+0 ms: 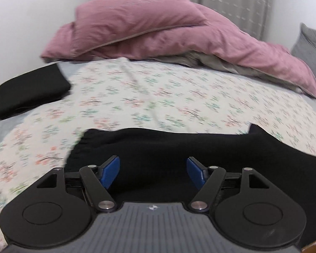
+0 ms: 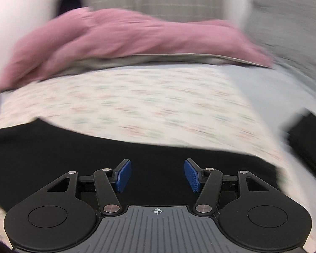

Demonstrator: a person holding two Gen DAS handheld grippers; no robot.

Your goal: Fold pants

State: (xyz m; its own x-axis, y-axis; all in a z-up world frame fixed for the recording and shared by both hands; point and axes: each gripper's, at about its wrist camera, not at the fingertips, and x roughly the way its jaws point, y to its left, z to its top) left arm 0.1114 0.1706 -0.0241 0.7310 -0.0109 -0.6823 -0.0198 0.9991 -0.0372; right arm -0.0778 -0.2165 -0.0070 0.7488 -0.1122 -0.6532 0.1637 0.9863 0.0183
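Note:
Black pants (image 1: 179, 147) lie flat on a floral bedsheet (image 1: 137, 97) near the front edge of the bed. In the left wrist view my left gripper (image 1: 152, 171) is open, its blue pads apart just above the pants. In the right wrist view the same pants (image 2: 94, 151) stretch across the lower frame, and my right gripper (image 2: 157, 174) is open above them, holding nothing. The right wrist view is blurred by motion.
A pink duvet (image 1: 158, 33) is piled at the back of the bed. A folded black garment (image 1: 25, 90) lies at the left. A grey pillow (image 1: 311, 46) sits at the right. Another dark item (image 2: 307, 141) lies at the right edge.

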